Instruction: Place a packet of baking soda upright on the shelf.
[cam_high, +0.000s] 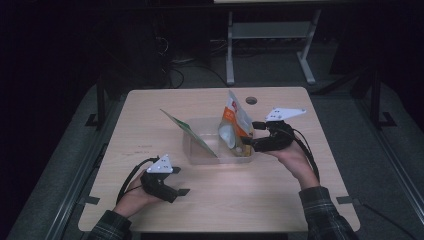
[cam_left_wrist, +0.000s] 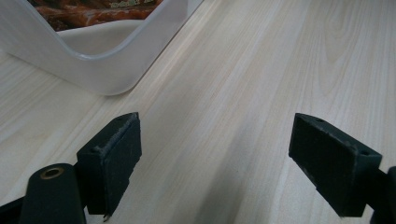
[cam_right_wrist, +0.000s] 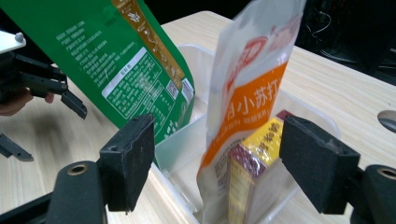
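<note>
A clear plastic bin (cam_high: 200, 155) stands in the middle of the wooden table. A green pouch (cam_high: 187, 131) leans out over the bin's left wall. An orange and white pouch (cam_high: 235, 120) stands upright at the bin's right end, with a yellow and maroon box (cam_right_wrist: 252, 172) beside it. My right gripper (cam_high: 250, 134) is at the bin's right side, open. In the right gripper view the orange pouch (cam_right_wrist: 243, 107) and the box stand between its jaws (cam_right_wrist: 219, 140), and the pads are clear of both. My left gripper (cam_high: 180, 181) rests open on bare table (cam_left_wrist: 217, 140) in front of the bin's corner (cam_left_wrist: 107, 70).
A round cable hole (cam_high: 251, 100) sits near the table's far edge, behind the bin. Beyond the table are the white legs of another desk (cam_high: 230, 55) and dark floor. Bare tabletop lies in front of the bin between the two hands.
</note>
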